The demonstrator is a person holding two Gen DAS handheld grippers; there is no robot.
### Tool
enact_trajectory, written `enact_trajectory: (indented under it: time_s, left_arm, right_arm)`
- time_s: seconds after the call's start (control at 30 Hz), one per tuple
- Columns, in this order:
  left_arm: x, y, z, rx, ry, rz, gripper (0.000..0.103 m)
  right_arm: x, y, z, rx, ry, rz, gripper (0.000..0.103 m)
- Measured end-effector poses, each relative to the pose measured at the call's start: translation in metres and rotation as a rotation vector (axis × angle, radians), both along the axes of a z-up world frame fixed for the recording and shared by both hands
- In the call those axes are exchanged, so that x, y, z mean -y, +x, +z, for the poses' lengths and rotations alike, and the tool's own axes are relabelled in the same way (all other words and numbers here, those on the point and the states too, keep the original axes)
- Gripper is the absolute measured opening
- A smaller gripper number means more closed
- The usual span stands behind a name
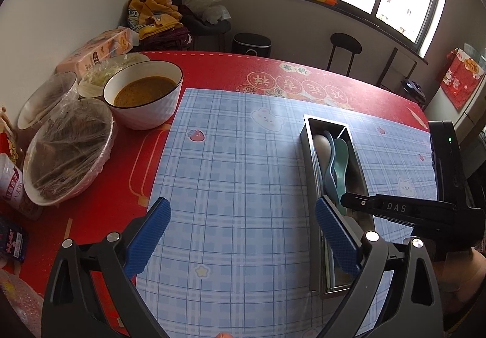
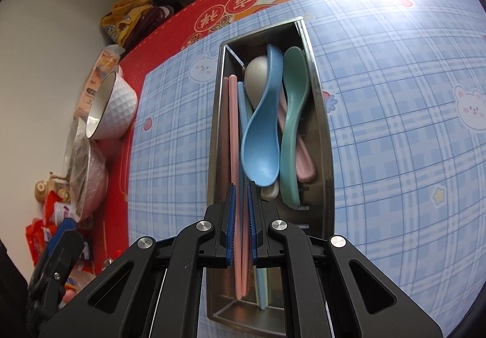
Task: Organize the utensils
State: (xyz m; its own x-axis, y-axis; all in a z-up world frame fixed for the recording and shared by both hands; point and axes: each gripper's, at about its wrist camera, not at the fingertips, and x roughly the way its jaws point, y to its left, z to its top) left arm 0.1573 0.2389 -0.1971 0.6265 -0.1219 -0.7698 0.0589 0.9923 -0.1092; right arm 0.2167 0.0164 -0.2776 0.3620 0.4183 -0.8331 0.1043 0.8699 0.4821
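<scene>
Right gripper point(image 2: 241, 216): fingers pinched on pink chopsticks point(image 2: 234, 137), lowering them into tray point(image 2: 322, 131) beside spoons point(image 2: 261, 131).
Left gripper point(image 1: 243, 228): fingers wide, idle.

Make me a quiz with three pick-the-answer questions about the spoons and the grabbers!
1. Where do the spoons lie?
A. in the metal tray
B. in the white bowl
C. on the red tablecloth

2. What colour is the top spoon?
A. yellow
B. blue
C. black

3. How is the left gripper?
A. shut on a spoon
B. shut on chopsticks
C. open, holding nothing

Answers: 1 A, the spoons sit between the tray's walls. 2 B, the blue spoon lies over the white, green and pink ones. 3 C, its fingers stand wide apart above the checked mat.
</scene>
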Motion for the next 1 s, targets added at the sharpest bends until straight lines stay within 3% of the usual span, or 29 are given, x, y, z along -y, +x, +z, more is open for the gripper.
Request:
enact_trajectory:
  time_s: [0.47, 0.53, 0.6, 0.73, 0.87, 1.0]
  left_arm:
    - [0.047, -0.005, 0.087, 0.169, 0.019, -0.043, 0.094]
    - [0.057, -0.009, 0.103, 0.206, 0.024, -0.048, 0.094]
    - [0.066, -0.013, 0.119, 0.241, 0.029, -0.054, 0.094]
    - [0.086, -0.024, 0.15, 0.316, 0.042, -0.067, 0.097]
    - [0.103, -0.039, 0.178, 0.387, 0.028, -0.098, 0.097]
    - [0.122, -0.055, 0.202, 0.464, 0.027, -0.137, 0.097]
  right_arm:
    - [0.08, -0.026, 0.116, 0.256, -0.249, 0.091, 0.01]
    - [0.095, -0.035, 0.136, 0.3, -0.271, 0.084, 0.02]
    - [0.11, -0.046, 0.154, 0.348, -0.293, 0.07, 0.049]
    - [0.136, -0.067, 0.189, 0.427, -0.313, 0.055, 0.062]
    - [0.156, -0.093, 0.223, 0.507, -0.318, 0.003, 0.085]
    - [0.17, -0.119, 0.254, 0.604, -0.369, -0.059, 0.086]
